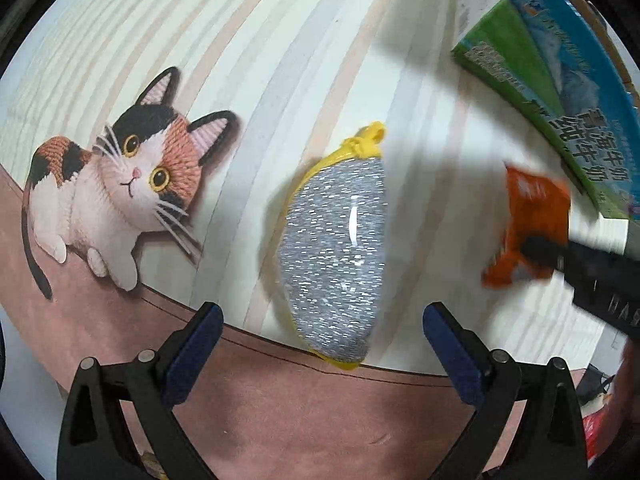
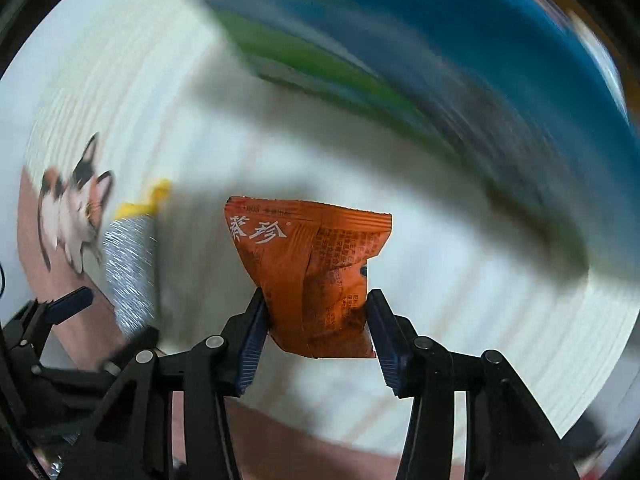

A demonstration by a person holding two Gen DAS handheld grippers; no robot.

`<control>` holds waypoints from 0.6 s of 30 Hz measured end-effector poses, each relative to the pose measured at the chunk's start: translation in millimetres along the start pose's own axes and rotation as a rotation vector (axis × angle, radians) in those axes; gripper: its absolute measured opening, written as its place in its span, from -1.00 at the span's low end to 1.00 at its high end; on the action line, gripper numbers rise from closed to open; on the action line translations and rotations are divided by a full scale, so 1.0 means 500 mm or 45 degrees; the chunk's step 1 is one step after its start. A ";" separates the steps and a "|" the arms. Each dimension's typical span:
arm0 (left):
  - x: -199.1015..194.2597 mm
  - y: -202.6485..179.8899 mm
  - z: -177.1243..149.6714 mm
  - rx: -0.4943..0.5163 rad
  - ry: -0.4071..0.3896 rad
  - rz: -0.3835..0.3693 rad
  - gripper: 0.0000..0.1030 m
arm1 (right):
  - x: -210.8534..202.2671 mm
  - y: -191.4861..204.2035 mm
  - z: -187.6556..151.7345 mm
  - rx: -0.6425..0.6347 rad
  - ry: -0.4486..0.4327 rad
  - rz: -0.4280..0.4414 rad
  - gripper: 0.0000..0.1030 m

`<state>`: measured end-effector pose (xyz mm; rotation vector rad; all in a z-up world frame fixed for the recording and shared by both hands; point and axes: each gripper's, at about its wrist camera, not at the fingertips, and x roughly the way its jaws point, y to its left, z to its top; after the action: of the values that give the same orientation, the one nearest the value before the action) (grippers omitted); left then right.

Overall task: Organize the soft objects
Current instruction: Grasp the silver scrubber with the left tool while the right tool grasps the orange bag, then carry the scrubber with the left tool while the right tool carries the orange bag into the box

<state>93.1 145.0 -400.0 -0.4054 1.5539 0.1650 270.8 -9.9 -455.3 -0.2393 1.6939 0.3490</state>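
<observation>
An orange snack packet sits pinched between the two blue pads of the right gripper, its long axis running straight out ahead of the fingers, its serrated top edge at the far end and its lower corner hanging back between the jaws. The jaws stand partly closed, each pad pressed against a side of the crumpled foil. White characters mark the packet's upper left; fine dark print covers the right half, split by a back seam.

Left of that gripper lies a silver-mesh scouring pad with yellow backing and a yellow loop. Seen from the left wrist, it lies directly ahead of the left gripper, between and beyond the wide-open blue pads, which hold nothing. Its long axis points away from the fingers, loop at the far end.

Both rest over a white striped table mat printed with a calico cat, which sits forward and left of the left gripper. A blue-and-green milk carton box stands forward and right, just beyond the orange packet; from the right wrist it is a motion-blurred band across the top. No object lies between the left gripper and the scouring pad.
</observation>
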 end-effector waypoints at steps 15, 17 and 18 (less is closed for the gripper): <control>0.040 -0.024 0.107 0.053 0.045 0.071 0.47 | 0.024 -0.076 -0.096 0.255 0.099 0.130 0.46; 0.035 -0.038 0.103 0.104 0.016 0.127 0.10 | 0.037 -0.073 -0.102 0.269 0.091 0.123 0.45; 0.034 -0.044 0.097 0.108 0.012 0.126 0.01 | 0.039 -0.070 -0.104 0.272 0.077 0.122 0.36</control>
<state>146.8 139.2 -415.1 -0.2629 1.5854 0.1733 232.1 -60.8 -471.3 -0.0113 1.7911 0.2312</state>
